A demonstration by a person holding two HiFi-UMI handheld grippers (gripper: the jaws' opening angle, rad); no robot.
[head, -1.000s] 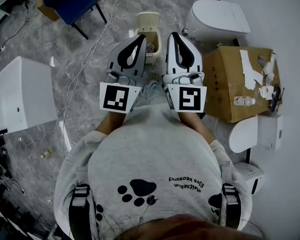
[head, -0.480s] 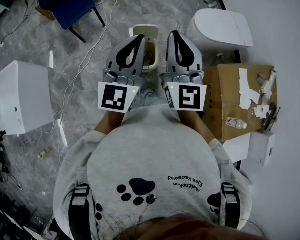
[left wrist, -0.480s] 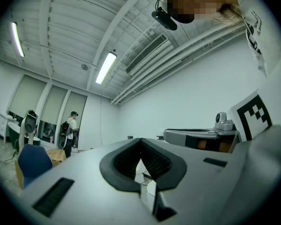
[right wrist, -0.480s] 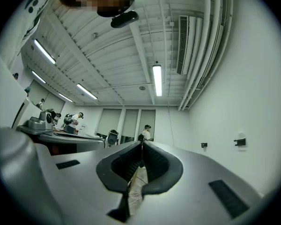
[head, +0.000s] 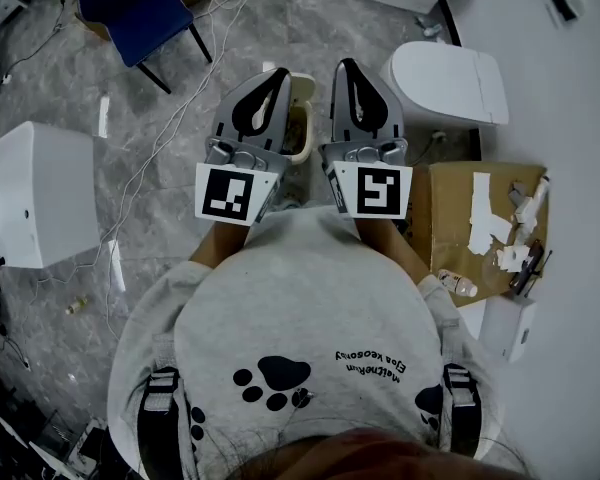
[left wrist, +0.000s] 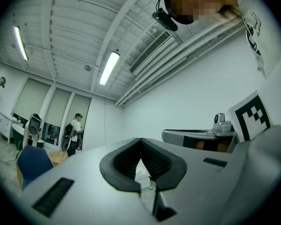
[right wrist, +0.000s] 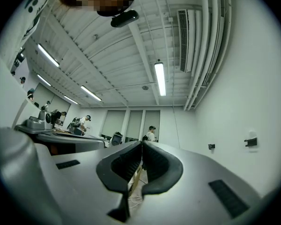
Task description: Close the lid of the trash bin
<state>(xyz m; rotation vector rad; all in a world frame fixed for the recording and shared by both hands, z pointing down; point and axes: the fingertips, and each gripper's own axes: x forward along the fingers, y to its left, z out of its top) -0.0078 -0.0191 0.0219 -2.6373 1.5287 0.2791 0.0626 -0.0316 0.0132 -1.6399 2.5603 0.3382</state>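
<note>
**A:** So, what's over on the left?

**B:** A white cabinet (head: 35, 193) stands on the grey floor (head: 180, 228). A blue chair (head: 135, 3) sits further off, and loose cables (head: 170, 128) trail across the floor between them.

**A:** And the left claw?

**B:** The left gripper (head: 280, 72) is held out in front of the person's grey sweatshirt (head: 310, 298), with its marker cube nearest the chest. In the left gripper view the jaws meet at the tips, closed on nothing. Past them are the ceiling, strip lights and a white wall.

**A:** Where's the trash bin?

**B:** The trash bin (head: 300, 128) stands on the floor and shows in the gap between the two claws. The left one partly covers it. It's beige, its mouth is uncovered, and something brownish lies inside. I can't make out the lid clearly. Both claws are up above the bin.

**A:** And the right claw?

**B:** The right gripper (head: 346, 64) is side by side with the left and points the same way. In the right gripper view its jaws are also pressed together and empty. A few people stand far across the room beyond them.

**A:** What's further right?

**B:** A white toilet (head: 450, 73) with its seat cover down stands near the wall. Closer to the person is a cardboard box (head: 450, 218) with white scraps on top and a small bottle (head: 458, 286) at its near edge.
</note>
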